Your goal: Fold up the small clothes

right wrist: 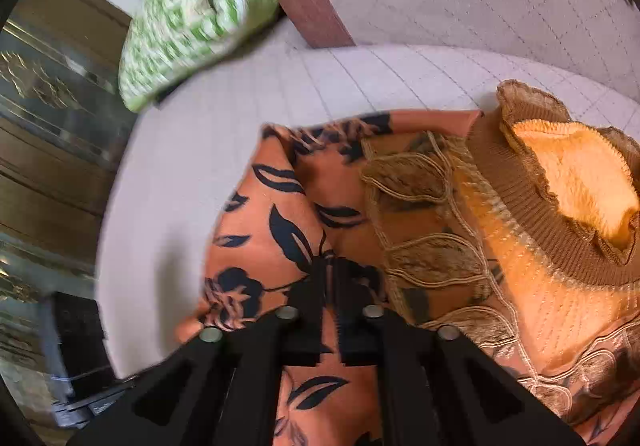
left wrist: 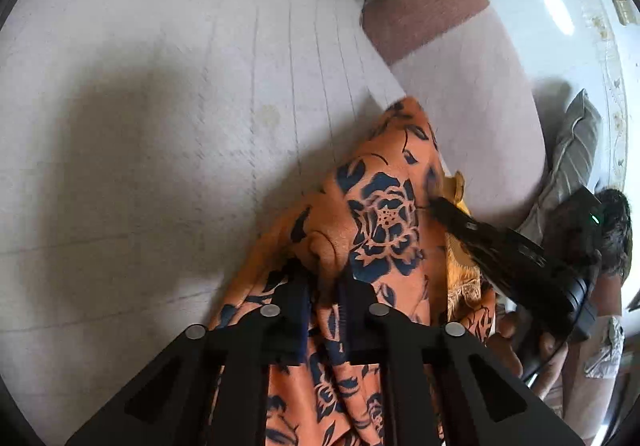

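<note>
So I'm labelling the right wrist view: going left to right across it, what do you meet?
Cabinet → green pillow → floral cloth → lace top.

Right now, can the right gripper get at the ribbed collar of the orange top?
Probably not as it stands: the right gripper is shut on the floral cloth. The ribbed collar lies uncovered off to one side, so after letting go nothing seems to block the way.
</note>
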The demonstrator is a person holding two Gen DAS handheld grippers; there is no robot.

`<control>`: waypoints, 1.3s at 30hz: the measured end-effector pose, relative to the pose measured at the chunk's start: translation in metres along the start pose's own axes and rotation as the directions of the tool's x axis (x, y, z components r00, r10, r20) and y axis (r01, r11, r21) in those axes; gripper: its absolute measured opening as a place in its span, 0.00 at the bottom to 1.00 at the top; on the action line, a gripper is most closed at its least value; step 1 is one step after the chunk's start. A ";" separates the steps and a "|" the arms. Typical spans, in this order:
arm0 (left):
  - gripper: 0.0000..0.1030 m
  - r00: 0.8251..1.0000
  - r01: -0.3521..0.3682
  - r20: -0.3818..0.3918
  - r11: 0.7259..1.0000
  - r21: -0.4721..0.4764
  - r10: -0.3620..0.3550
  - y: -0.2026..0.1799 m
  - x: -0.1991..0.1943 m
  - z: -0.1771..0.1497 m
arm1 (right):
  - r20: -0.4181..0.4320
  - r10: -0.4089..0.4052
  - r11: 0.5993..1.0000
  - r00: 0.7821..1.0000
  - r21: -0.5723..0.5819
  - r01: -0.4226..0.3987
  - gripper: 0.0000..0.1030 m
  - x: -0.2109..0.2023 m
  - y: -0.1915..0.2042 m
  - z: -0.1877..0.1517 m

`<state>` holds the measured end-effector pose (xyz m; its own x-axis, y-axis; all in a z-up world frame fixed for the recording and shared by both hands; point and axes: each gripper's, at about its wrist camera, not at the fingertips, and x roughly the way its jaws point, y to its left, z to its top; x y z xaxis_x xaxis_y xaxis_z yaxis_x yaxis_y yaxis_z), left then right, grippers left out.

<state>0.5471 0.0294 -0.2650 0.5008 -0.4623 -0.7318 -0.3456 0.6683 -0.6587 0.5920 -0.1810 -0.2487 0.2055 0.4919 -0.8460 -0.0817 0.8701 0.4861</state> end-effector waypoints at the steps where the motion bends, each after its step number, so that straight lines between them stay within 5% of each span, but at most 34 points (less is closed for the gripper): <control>1: 0.09 1.000 -0.010 0.009 1.000 0.007 0.010 -0.002 -0.006 -0.001 | 0.021 -0.018 1.000 1.000 0.003 0.018 0.02 -0.011 0.001 -0.002; 6: 0.14 0.995 -0.100 -0.005 0.995 0.020 0.100 0.001 0.013 -0.004 | -0.054 -0.154 0.988 0.987 0.006 0.155 0.03 0.009 -0.007 -0.006; 8: 0.20 0.998 -0.066 -0.011 0.998 -0.013 0.065 0.005 0.011 -0.002 | -0.086 -0.164 0.986 0.983 -0.013 0.164 0.07 0.013 -0.004 -0.011; 10: 0.30 1.000 -0.030 0.005 0.999 -0.028 0.030 0.000 -0.006 0.000 | -0.011 -0.117 0.993 0.993 -0.002 0.117 0.14 -0.027 0.004 -0.025; 11: 0.36 1.000 -0.019 0.024 1.000 -0.006 0.019 -0.005 -0.015 -0.002 | 0.043 -0.074 0.997 0.996 -0.015 0.075 0.20 -0.059 0.009 -0.041; 13: 0.40 0.999 -0.022 0.043 0.998 0.051 0.020 -0.017 -0.033 -0.010 | 0.144 -0.062 0.997 0.988 -0.029 0.067 0.64 -0.114 0.014 -0.079; 15: 0.40 1.000 -0.008 0.025 0.996 0.084 0.006 -0.027 -0.044 -0.025 | 0.189 -0.086 0.996 0.978 -0.003 0.088 0.74 -0.153 0.006 -0.122; 23: 0.40 0.997 -0.041 -0.055 0.982 0.183 0.051 -0.043 -0.063 -0.096 | 0.216 -0.083 0.961 0.973 0.277 0.020 0.71 -0.200 -0.088 -0.268; 28: 0.42 0.989 -0.147 0.006 0.963 0.225 0.149 -0.030 -0.066 -0.136 | 0.072 -0.195 0.954 0.978 0.246 0.172 0.51 -0.161 -0.100 -0.264; 32: 0.42 0.981 -0.155 -0.072 0.955 0.254 0.178 -0.033 -0.036 -0.137 | 0.014 -0.272 0.942 0.962 0.208 0.263 0.40 -0.150 -0.097 -0.270; 34: 0.42 0.980 -0.175 -0.047 0.946 0.273 0.194 -0.040 -0.033 -0.138 | -0.003 -0.299 0.938 0.954 0.184 0.295 0.03 -0.159 -0.091 -0.273; 39: 0.44 0.975 -0.197 -0.031 0.925 0.324 0.219 -0.046 -0.019 -0.139 | 0.015 -0.315 0.935 0.949 0.179 0.307 0.03 -0.182 -0.086 -0.273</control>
<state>0.4433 -0.0738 -0.2448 0.3885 -0.3226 -0.8631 -0.1611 0.8985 -0.4084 0.2950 -0.3368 -0.1964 0.2356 0.1925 -0.9526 0.1611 0.9589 0.2336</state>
